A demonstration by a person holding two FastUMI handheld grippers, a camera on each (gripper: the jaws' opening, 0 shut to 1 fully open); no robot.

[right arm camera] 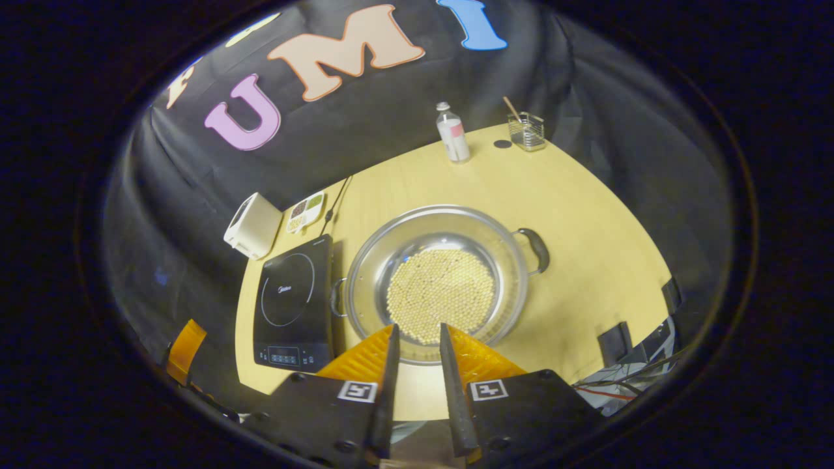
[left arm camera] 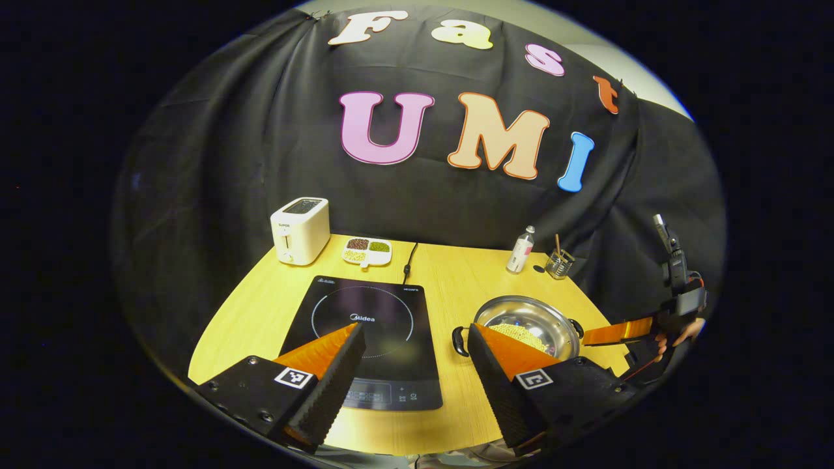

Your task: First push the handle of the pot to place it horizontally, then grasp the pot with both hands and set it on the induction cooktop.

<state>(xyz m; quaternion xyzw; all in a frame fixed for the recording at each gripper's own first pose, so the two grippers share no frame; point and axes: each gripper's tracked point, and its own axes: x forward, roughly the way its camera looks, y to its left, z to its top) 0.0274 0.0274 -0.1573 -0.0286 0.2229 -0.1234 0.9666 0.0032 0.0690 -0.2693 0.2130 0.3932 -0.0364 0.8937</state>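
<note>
pot: near rim hidden by claw finger; dish contents perhaps beans

A round stainless-steel pot sits upright on the yellow wooden worktop, its bottom covered by a layer of pale yellow beans. Two black loop handles stick out from opposite sides of its rim. Just beside it lies a flat black induction cooktop with a white ring on its glass; nothing rests on it.
</note>
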